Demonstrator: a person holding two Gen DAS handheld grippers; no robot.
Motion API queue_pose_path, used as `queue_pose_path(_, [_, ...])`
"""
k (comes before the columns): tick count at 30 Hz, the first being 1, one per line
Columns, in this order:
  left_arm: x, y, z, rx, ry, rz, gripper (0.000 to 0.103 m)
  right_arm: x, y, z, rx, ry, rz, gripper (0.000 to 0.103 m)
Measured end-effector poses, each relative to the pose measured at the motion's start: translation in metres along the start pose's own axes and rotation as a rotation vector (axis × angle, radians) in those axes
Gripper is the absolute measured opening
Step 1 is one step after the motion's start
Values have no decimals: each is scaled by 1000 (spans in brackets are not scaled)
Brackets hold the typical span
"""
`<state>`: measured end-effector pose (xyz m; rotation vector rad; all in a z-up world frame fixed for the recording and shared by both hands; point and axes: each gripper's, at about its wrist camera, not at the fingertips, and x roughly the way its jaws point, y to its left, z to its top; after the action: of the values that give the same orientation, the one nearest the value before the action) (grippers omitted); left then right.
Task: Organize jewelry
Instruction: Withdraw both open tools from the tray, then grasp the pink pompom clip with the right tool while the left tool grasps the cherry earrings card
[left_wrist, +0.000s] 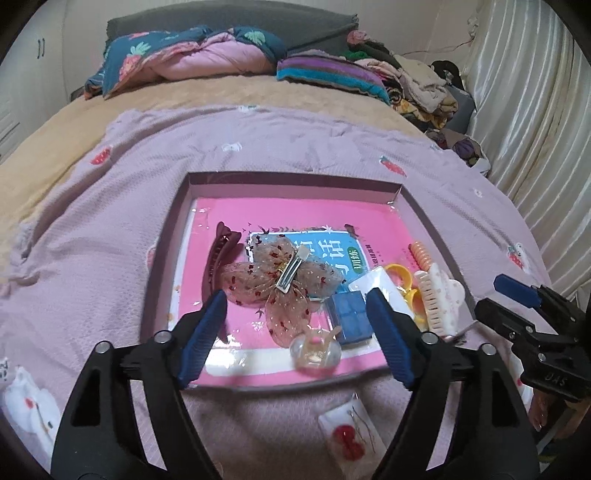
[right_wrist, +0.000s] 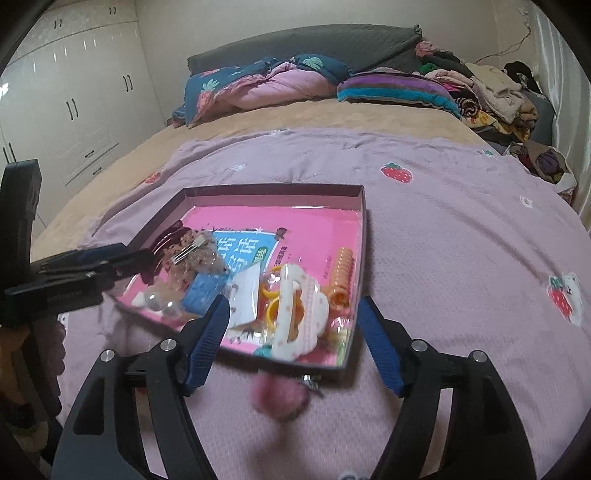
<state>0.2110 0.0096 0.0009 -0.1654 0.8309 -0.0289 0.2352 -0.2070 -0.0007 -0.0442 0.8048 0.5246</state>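
Both the left gripper (left_wrist: 295, 325) and right gripper (right_wrist: 291, 339) hover with fingers released over the tray (left_wrist: 295, 176), lower frame, grasping nothing.

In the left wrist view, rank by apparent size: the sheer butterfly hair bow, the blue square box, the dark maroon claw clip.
1. Sheer butterfly hair bow, clearly largest.
2. Dark maroon claw clip, partly hidden behind a finger.
3. Blue square box, though nearer the camera, so unsure against the clip.
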Motion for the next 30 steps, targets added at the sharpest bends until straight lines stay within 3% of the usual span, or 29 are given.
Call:
queue_pose_path(8, [-20,6,-19,-10,7,17,75,-17,2,-18,-25,22,2,71])
queue_pose_path(24, [-20,-5,-78,-3,125,-37,75,-5,-4,-53,-2,123,45,70])
queue_pose_path(30, [-12,-16,-94,5,177,-79,75,15,-2,-55,10,169,80,60])
